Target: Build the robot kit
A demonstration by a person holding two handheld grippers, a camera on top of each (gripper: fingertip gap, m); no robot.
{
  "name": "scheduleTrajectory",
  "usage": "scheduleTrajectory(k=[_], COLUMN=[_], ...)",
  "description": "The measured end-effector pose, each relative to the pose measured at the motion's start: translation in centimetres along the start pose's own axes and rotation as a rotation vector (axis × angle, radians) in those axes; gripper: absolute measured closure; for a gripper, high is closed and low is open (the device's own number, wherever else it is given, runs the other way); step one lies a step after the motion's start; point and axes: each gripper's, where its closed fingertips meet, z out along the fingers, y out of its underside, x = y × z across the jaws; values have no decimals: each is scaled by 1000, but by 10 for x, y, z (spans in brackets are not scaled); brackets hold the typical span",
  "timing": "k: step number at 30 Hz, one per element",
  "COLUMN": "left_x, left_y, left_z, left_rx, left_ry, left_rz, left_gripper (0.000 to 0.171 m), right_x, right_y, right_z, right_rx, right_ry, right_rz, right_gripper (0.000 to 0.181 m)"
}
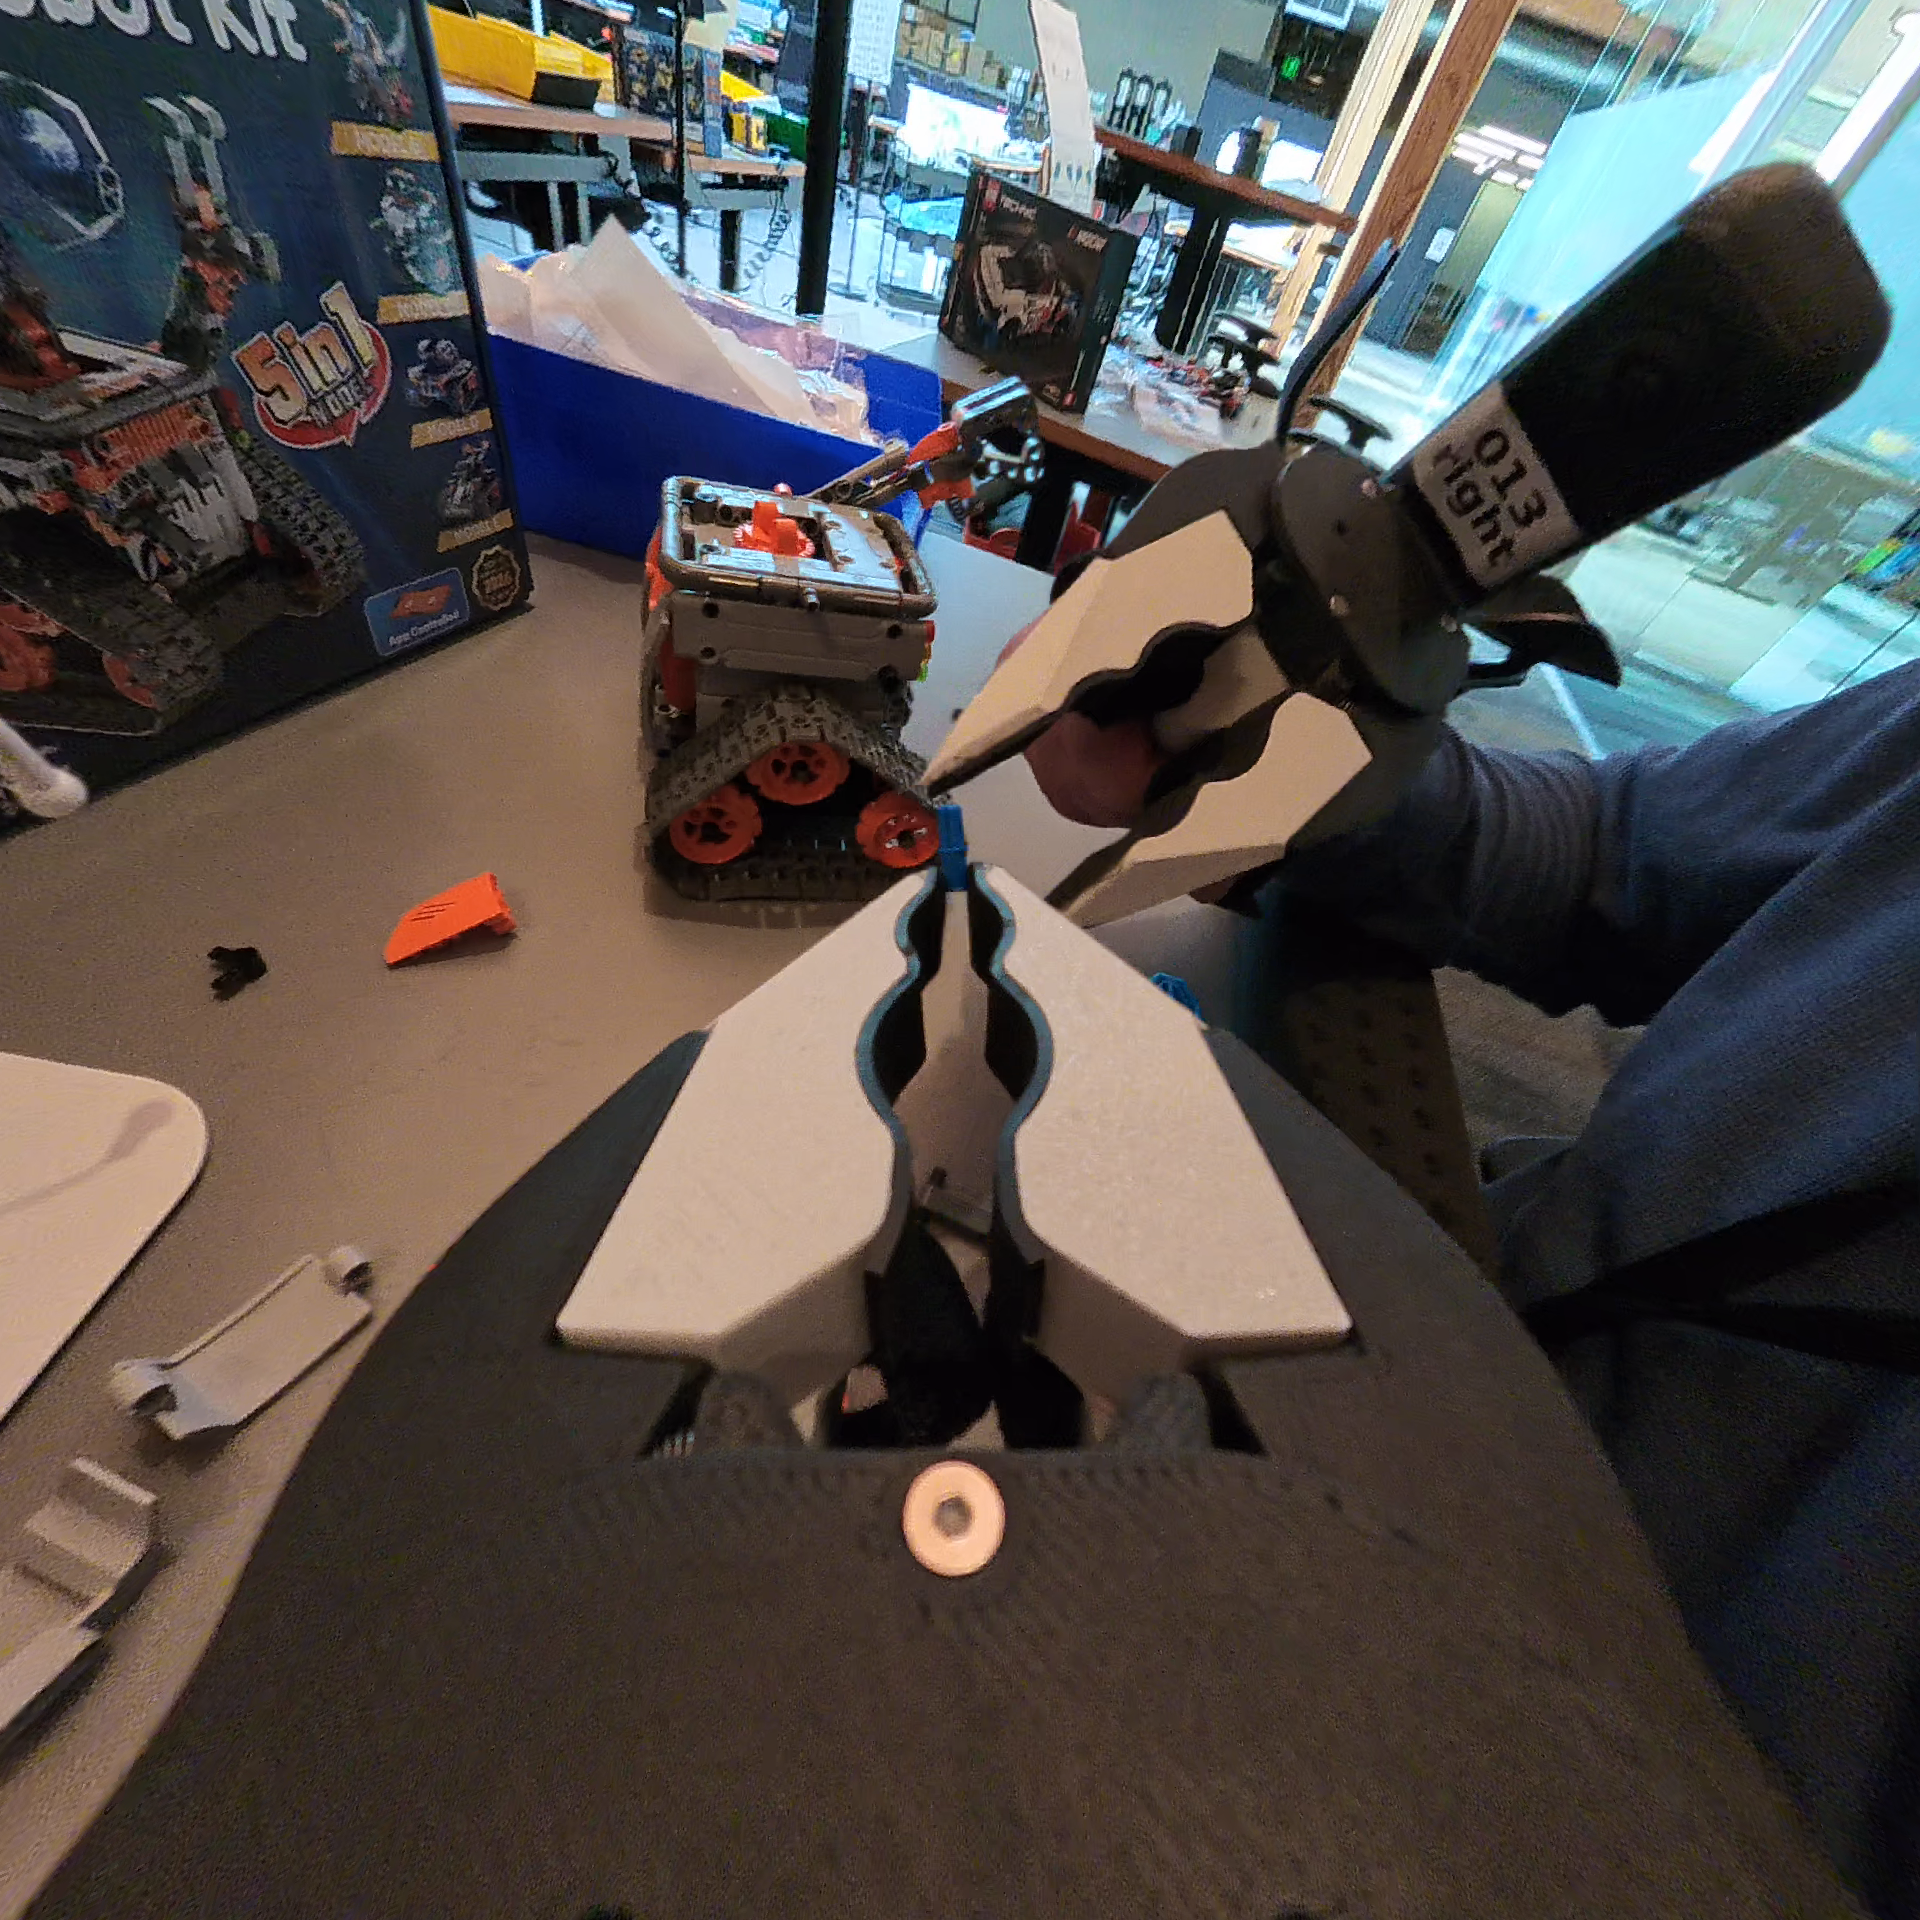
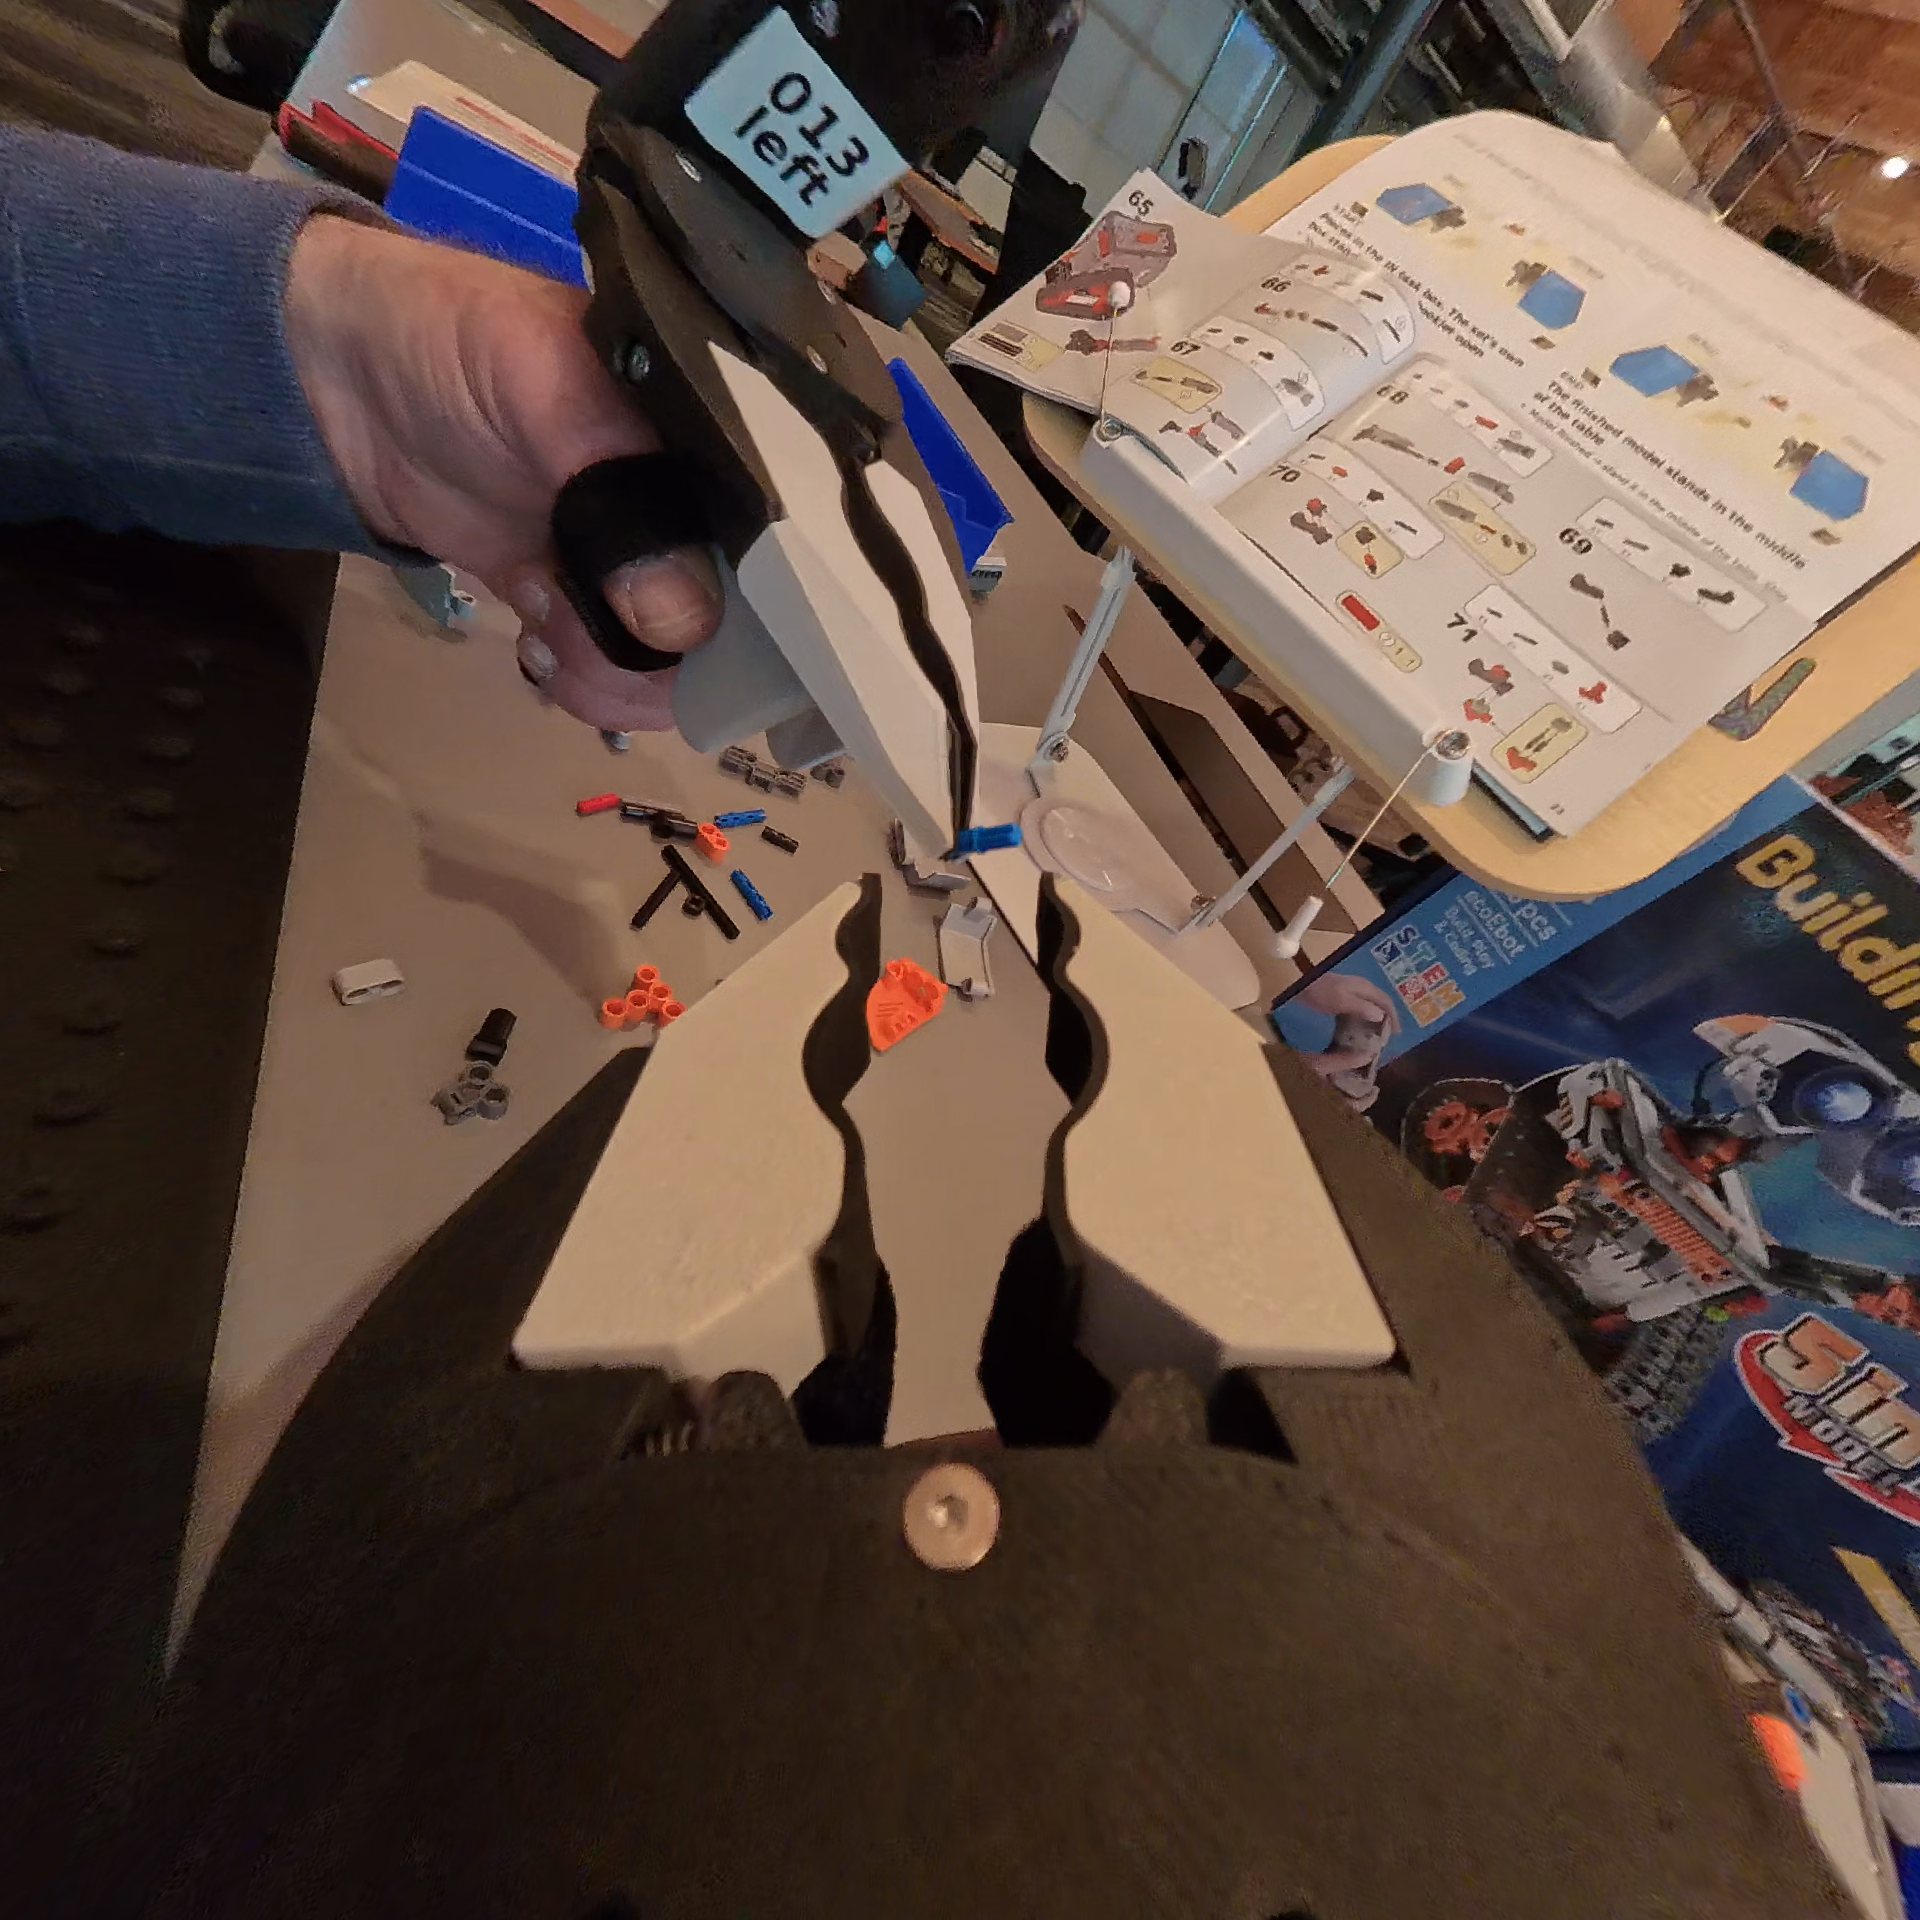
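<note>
My left hand-held gripper [image 1: 953, 883] pinches a blue peg [image 1: 951, 836] by its end; my right hand-held gripper [image 2: 951, 894] gapes empty. Any twist could flick the peg onto the tabletop [image 1: 436, 748].

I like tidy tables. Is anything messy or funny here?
Yes. Small building pieces lie scattered loose across the table, and an orange panel lies alone, off the tracked model. The left gripper pinches a blue pin; the right gripper is open.
</note>
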Motion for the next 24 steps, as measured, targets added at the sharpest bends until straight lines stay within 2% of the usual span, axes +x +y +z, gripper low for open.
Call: scheduleTrajectory(k=[3,6,11,14,21,24], left_x=[-2,4,1,1,0,0], left_y=[9,16,36,41,48,50], left_z=[3,5,10,12,13,16], left_rx=[-46,-109,-271,-307,-330,-343], left_ry=[-7,-2,-88,-103,-128,-129], left_rz=[20,93,306,366,442,463], left_gripper=[170,170,169,169,170,170], right_x=[-1,-8,-23,-30,-35,-36], right_y=[1,4,13,19,27,32], right_z=[2,2,1,2,3,4], right_rx=[-30,-31,-69,-100,-137,-148], right_ry=[31,-27,-131,-157,-183,-186], right_rz=[-86,-68,-96,-128,-129,-144], right_gripper=[153,157,169,178,165,168])
